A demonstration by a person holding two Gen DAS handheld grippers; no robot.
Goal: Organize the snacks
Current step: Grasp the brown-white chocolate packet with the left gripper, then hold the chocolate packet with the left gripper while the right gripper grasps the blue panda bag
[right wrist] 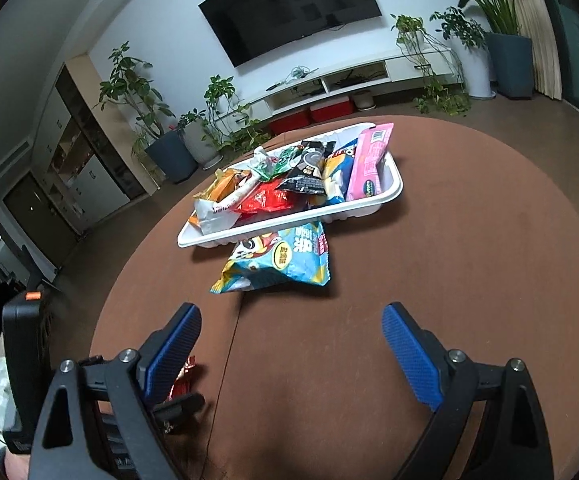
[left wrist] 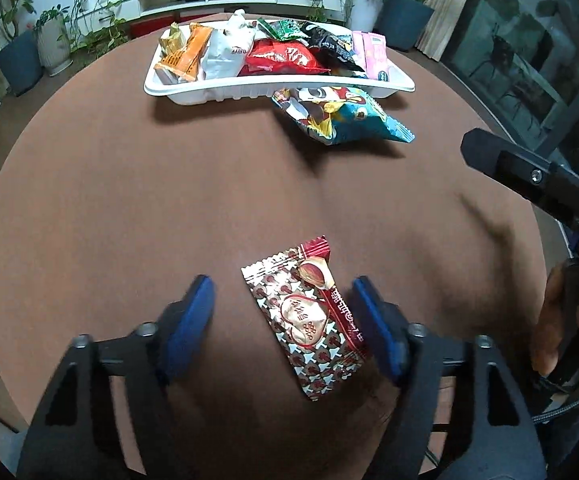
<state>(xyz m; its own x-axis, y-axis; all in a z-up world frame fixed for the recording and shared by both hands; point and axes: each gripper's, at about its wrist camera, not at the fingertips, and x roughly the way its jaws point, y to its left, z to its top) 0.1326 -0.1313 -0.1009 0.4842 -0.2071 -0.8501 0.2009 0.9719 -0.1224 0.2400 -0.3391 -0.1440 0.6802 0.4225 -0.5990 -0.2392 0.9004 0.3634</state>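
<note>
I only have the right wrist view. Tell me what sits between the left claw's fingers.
Observer: A red-and-silver candy packet lies flat on the table between the open fingers of the left claw, nearer the right finger.
Operator: Report whether it is gripped.
Observer: Not gripped; the left finger stands clearly apart from it.
Operator: Say what that view shows in the tray's left end.
Observer: In the white tray, an orange packet lies at the left end beside a white bag.
</note>
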